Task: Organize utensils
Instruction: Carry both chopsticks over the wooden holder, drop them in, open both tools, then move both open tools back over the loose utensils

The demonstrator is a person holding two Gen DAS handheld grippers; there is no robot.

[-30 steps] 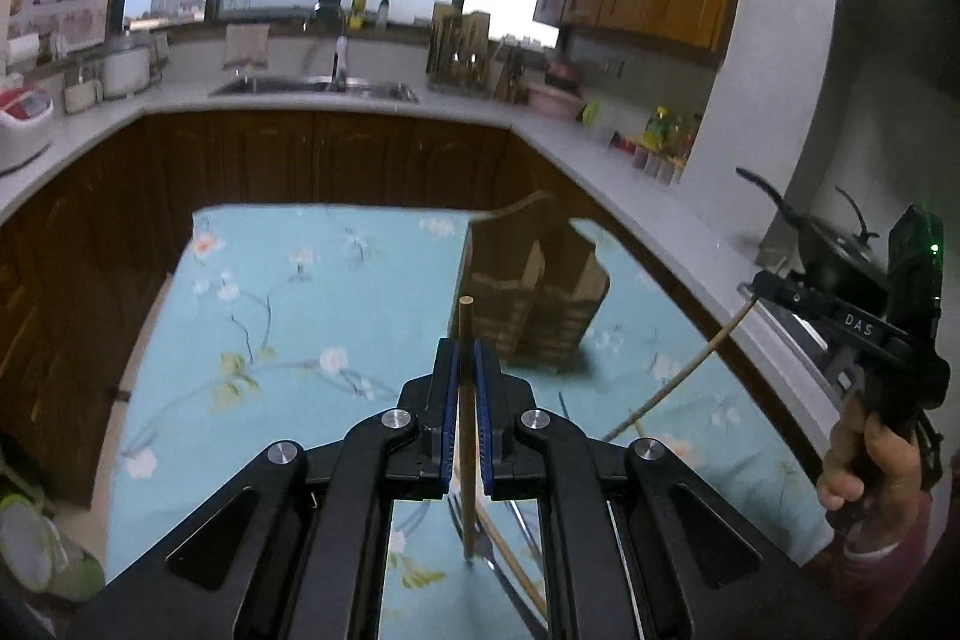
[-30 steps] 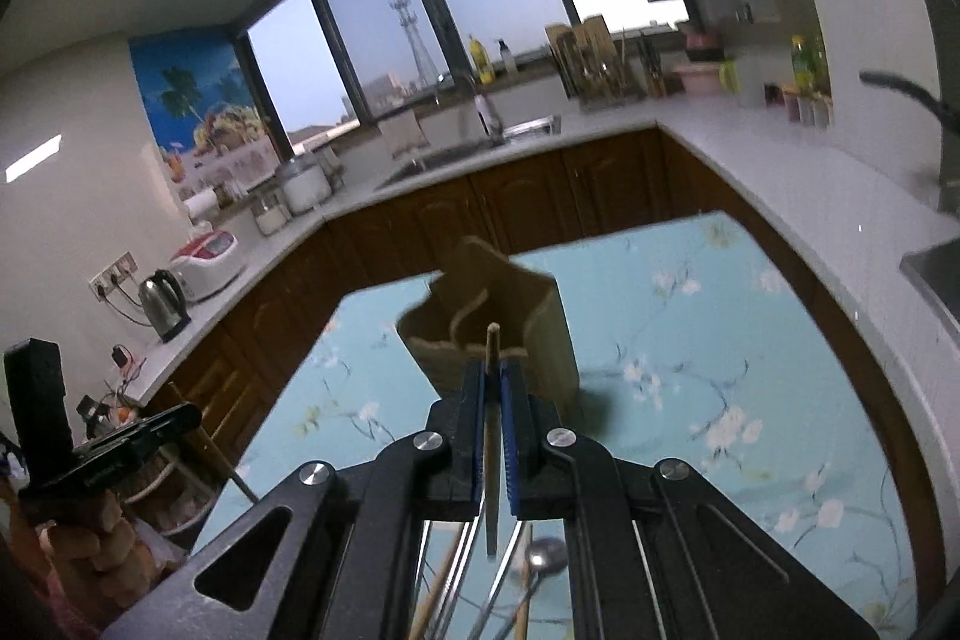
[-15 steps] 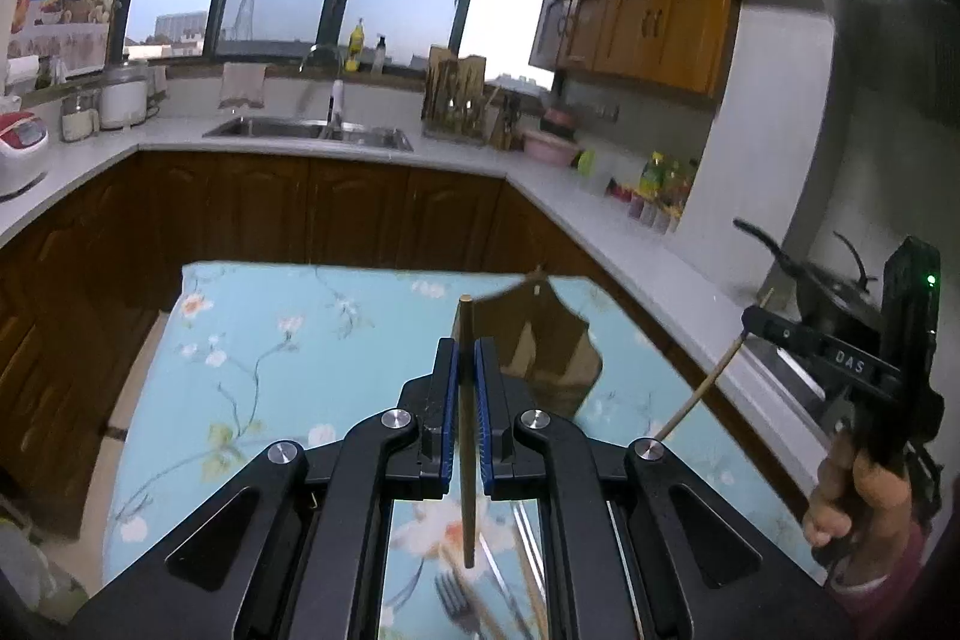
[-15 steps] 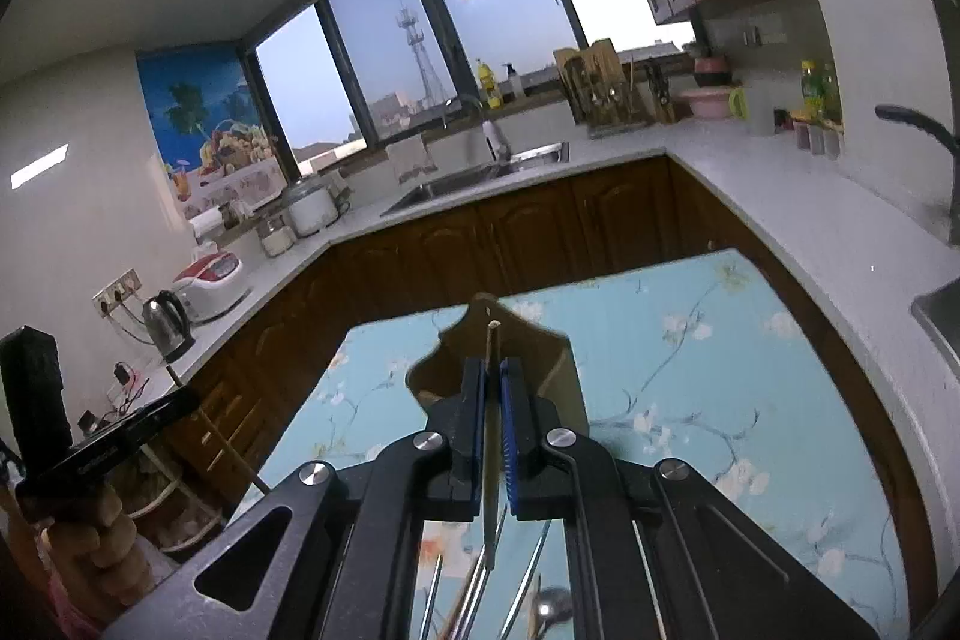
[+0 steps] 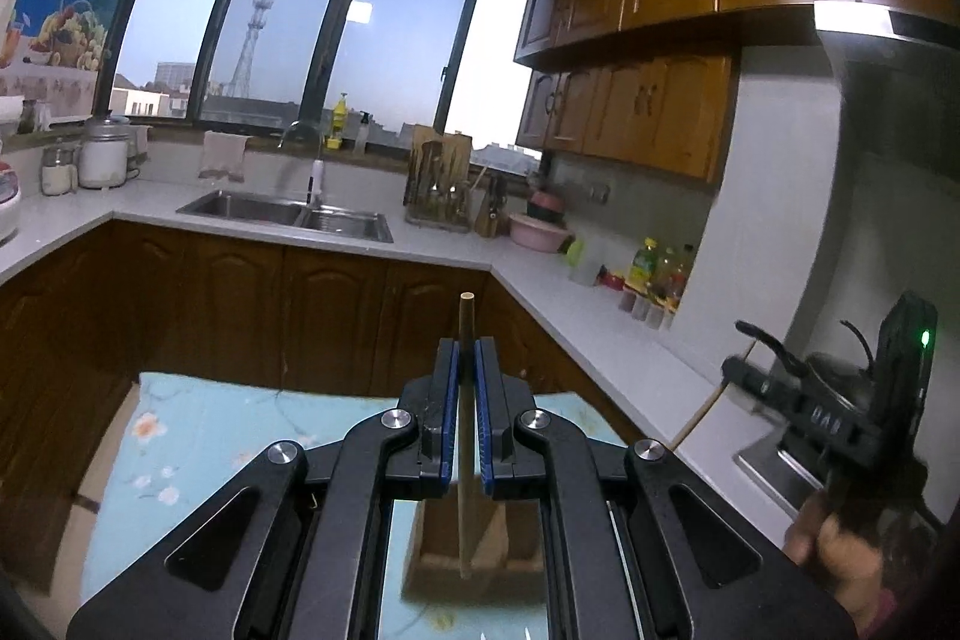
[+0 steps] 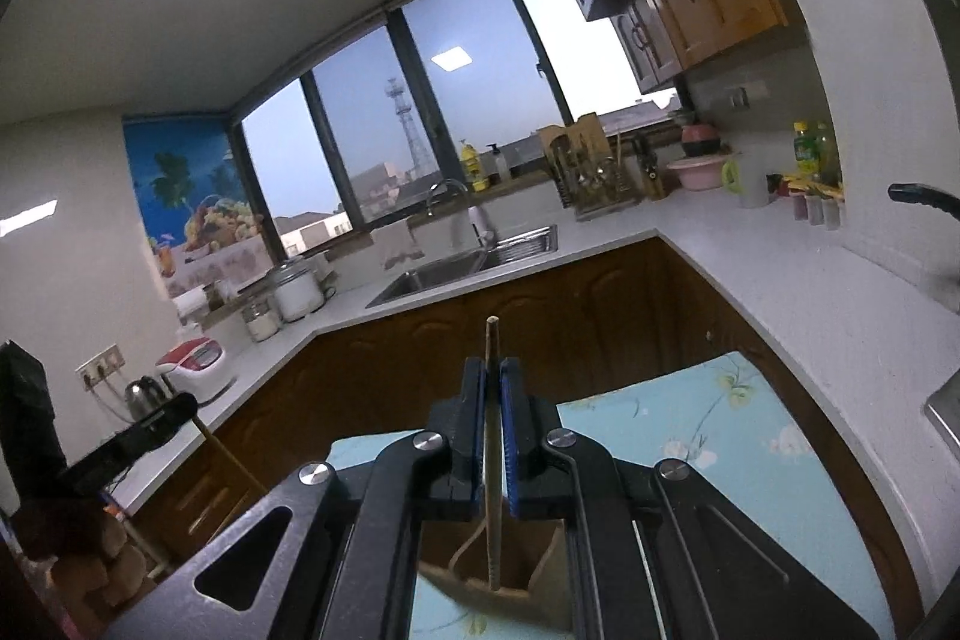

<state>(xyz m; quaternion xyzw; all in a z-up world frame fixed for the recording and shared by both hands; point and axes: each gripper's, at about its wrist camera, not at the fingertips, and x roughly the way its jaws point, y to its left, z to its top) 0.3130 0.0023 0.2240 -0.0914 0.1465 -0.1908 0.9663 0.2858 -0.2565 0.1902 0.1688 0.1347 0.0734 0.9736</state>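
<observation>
Kitchen counters wrap round under a wide window, with a sink [image 5: 288, 214] below the glass and a table [image 5: 198, 436] in a blue flowered cloth nearer in. On the left, the left gripper [image 5: 466, 370] is clamped on a wooden chopstick [image 5: 465, 436] standing upright, its lower tip above a wooden holder [image 5: 474, 538] on the cloth. To the right, the right gripper [image 6: 493, 388] pinches a second chopstick [image 6: 493, 460] upright, its tip over the same holder.
</observation>
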